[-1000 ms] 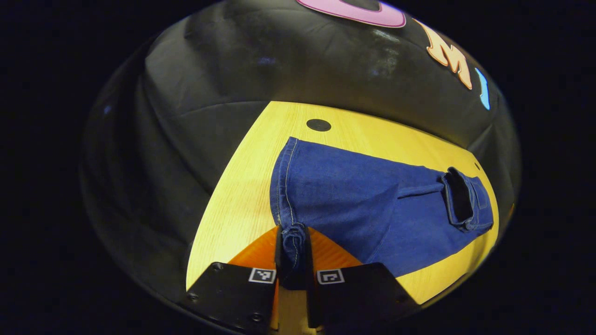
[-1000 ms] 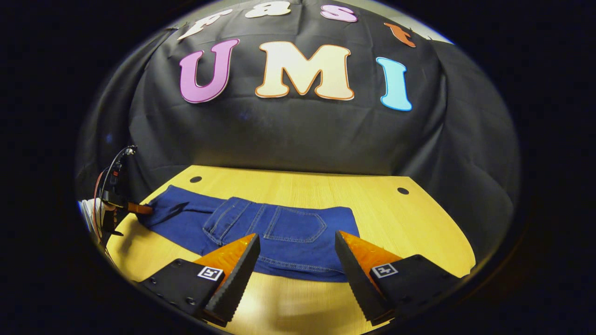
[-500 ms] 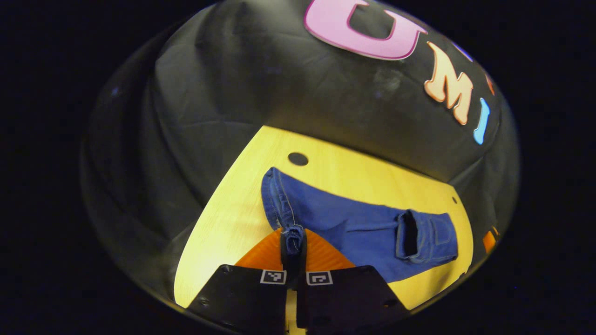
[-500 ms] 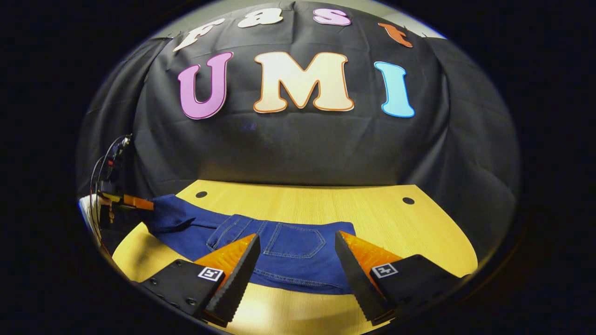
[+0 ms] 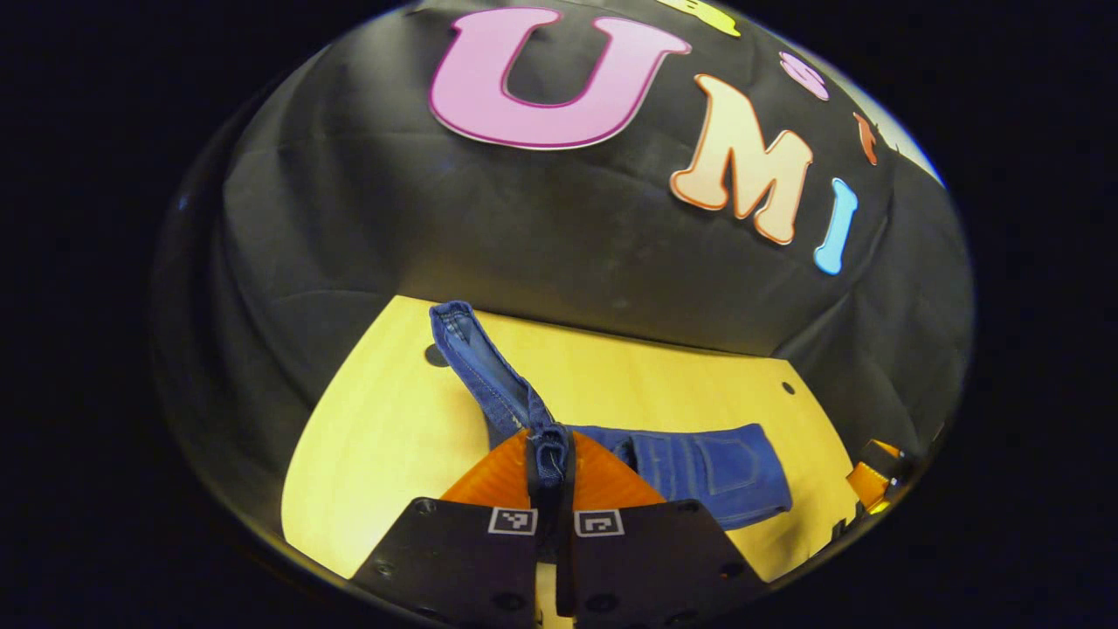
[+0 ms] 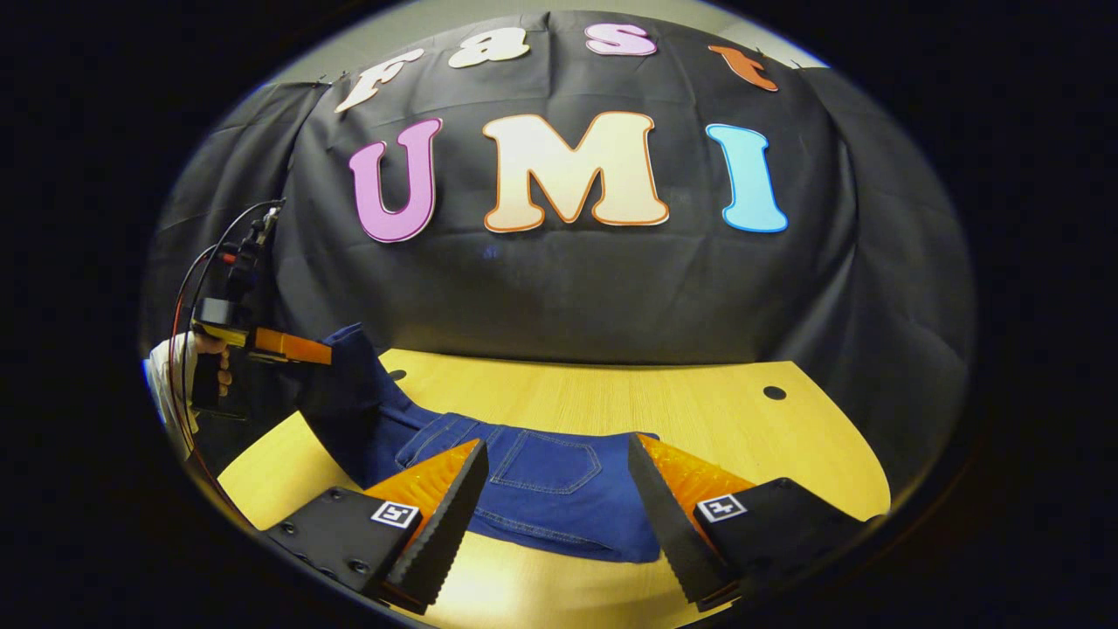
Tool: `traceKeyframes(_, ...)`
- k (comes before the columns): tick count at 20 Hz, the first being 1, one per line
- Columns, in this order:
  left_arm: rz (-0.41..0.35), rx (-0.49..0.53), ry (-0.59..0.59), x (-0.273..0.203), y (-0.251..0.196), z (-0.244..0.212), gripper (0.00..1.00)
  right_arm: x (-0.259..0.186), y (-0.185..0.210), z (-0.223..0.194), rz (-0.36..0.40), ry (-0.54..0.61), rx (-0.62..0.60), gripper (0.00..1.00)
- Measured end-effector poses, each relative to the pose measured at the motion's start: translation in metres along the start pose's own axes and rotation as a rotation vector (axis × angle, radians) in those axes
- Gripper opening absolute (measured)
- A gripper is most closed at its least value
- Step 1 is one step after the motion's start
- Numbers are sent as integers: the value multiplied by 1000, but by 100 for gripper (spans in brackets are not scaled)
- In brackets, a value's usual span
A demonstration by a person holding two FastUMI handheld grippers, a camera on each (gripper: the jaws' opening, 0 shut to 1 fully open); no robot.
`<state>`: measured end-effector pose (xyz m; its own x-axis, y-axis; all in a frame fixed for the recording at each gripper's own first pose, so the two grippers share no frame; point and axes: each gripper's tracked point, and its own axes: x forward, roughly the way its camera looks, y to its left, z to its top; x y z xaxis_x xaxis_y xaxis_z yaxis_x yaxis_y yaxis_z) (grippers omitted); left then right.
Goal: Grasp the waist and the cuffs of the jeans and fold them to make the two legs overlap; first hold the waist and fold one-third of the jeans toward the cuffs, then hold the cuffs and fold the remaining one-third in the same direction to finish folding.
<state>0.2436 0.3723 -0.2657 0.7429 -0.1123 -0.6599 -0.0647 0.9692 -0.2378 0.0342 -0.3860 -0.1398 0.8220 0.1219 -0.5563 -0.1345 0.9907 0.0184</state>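
Scene: a pair of blue jeans point(image 6: 533, 489) lies on a yellow wooden table point(image 6: 699, 411), low in the frame, with the black cloth wall behind.
Jeans: the waist end, with its back pocket point(image 6: 546, 461) facing up, rests flat at lower centre of the right gripper view; the cuff end point(image 5: 458, 328) is lifted off the table toward the left of that view.
Left gripper point(image 5: 550, 472): at the bottom centre of the left gripper view, its fingers are pressed together on a bunched bit of denim hem; the leg hangs from it and trails away toward upper left.
Right gripper point(image 6: 555, 502): fingers spread wide apart at the bottom of its own view, holding nothing, just in front of the waist.
Person: a hand point(image 6: 205, 367) at the left edge of the right gripper view holds the left gripper.
Step in hand: likely carrying the cuffs over toward the waist.
Doing it well: keep the pinch firm, lift high enough that the cloth clears the table, and lay the edges square so the layers line up.
Containers: none to report.
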Motion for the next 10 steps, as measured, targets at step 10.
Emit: traceKeyframes(10, -106, 86, -3, 24, -136, -5, 1, -33, -62, 3, 7, -26, -27, 99)
